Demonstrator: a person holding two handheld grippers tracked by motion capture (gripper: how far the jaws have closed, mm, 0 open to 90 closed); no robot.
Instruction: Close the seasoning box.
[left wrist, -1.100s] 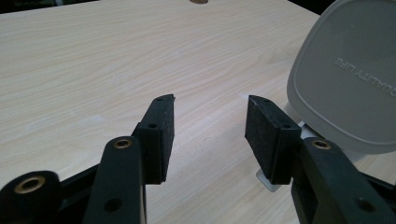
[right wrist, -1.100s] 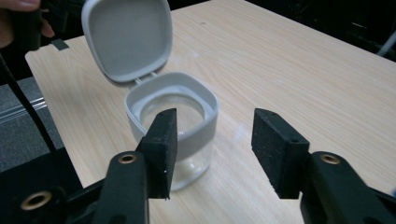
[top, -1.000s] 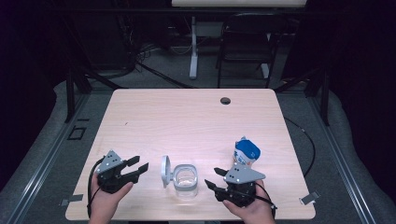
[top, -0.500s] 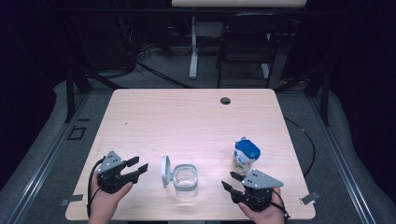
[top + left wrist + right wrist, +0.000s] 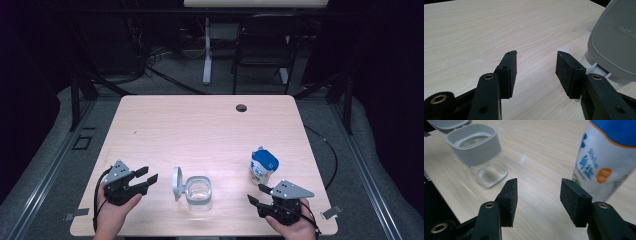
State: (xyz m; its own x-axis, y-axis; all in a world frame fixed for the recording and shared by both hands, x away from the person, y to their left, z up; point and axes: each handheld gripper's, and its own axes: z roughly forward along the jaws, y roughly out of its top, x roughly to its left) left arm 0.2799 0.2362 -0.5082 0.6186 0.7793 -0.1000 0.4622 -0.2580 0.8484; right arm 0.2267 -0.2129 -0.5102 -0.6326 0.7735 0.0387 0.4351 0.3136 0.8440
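Note:
A clear jar with a grey rim (image 5: 199, 192) stands near the table's front middle, its grey hinged lid (image 5: 176, 183) flipped open to the left. A white pouch with a blue top (image 5: 262, 166) stands upright to its right. My left gripper (image 5: 148, 176) rests open at the front left, a short way left of the lid (image 5: 614, 42), with nothing between its jaws (image 5: 536, 66). My right gripper (image 5: 258, 194) is open near the front right edge, just in front of the pouch (image 5: 609, 157), with the jar (image 5: 480, 155) off to its left. My right gripper (image 5: 538, 192) holds nothing.
The light wooden table (image 5: 200, 130) has a dark cable hole (image 5: 241, 107) at its back edge. A chair (image 5: 262, 50) and a desk leg (image 5: 207, 50) stand beyond the table. Tape tabs (image 5: 331, 212) mark the front corners.
My right gripper has pulled back toward the front right edge, away from the jar and down from beside the pouch. The left gripper has stayed put.

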